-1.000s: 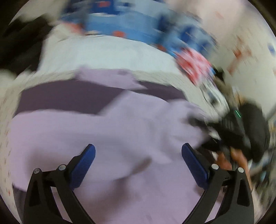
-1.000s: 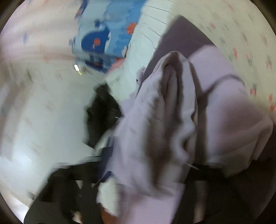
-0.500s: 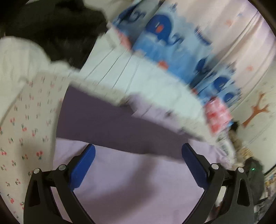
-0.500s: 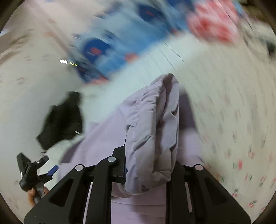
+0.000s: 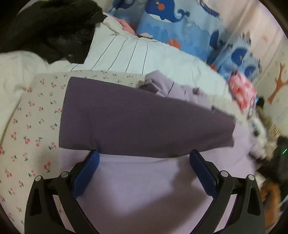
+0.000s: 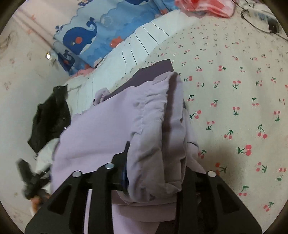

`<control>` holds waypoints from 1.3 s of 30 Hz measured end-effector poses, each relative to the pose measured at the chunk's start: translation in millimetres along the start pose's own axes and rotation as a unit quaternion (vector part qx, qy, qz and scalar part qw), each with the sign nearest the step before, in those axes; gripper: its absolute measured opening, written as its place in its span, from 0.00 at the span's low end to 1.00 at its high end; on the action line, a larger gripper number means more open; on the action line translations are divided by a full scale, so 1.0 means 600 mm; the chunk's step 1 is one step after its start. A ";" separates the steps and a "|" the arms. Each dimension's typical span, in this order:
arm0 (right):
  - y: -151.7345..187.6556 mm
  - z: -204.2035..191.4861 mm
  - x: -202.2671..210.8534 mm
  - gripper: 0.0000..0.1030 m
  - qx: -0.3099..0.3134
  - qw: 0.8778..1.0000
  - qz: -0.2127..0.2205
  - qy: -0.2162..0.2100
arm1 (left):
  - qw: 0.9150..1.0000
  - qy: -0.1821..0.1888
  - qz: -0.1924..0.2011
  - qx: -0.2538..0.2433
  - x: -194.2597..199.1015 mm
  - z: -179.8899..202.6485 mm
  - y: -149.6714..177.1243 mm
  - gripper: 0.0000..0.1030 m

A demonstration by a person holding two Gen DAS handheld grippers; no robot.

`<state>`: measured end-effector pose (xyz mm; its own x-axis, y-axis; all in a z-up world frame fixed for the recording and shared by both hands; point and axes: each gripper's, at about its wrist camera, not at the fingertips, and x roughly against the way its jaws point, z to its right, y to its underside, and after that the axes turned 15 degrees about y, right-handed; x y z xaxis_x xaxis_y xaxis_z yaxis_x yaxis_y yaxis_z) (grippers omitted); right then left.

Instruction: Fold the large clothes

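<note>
A large lilac jacket (image 5: 140, 185) with a dark purple lining (image 5: 136, 118) lies on the cherry-print bed sheet (image 5: 30, 122). My left gripper (image 5: 144, 172) is open and empty, its blue pads just above the lilac cloth near the edge of the dark lining. In the right wrist view my right gripper (image 6: 153, 172) is shut on a bunched fold of the lilac jacket (image 6: 158, 126), held up over the sheet (image 6: 234, 90). The cloth hides the right fingertips. The left gripper shows blurred at the lower left of that view (image 6: 30, 180).
A black garment (image 5: 50, 30) lies at the bed's far left. A whale-print blue quilt (image 5: 180, 27) and a striped white cover (image 5: 126, 50) lie beyond the jacket. A red-and-white bag (image 6: 203, 7) and a cable with a charger (image 6: 270, 25) lie on the sheet.
My left gripper swung left and now looks down on the dark lining. My right gripper, still holding the lilac fold, lifted and carried it over the cherry-print sheet.
</note>
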<state>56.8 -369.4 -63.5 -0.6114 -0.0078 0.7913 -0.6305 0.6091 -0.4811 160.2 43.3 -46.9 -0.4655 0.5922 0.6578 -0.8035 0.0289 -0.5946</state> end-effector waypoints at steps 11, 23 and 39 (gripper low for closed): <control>0.027 -0.146 0.087 0.69 0.182 0.974 0.130 0.027 | 0.997 0.024 0.070 0.038 0.057 -0.015 0.004 0.93; 0.027 -0.184 0.065 0.72 0.226 0.962 0.141 0.056 | 0.993 0.002 0.116 -0.001 0.073 0.007 -0.012 0.93; -0.001 -0.190 0.019 0.79 0.269 0.957 0.074 0.079 | 0.997 -0.021 0.074 0.014 0.055 -0.028 0.001 0.94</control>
<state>104.7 -279.3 -11.0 -0.6591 0.1931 0.7268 -0.7241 0.0982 -0.6827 150.5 76.2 -33.6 -0.5939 0.5545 0.5829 -0.7347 -0.0785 -0.6738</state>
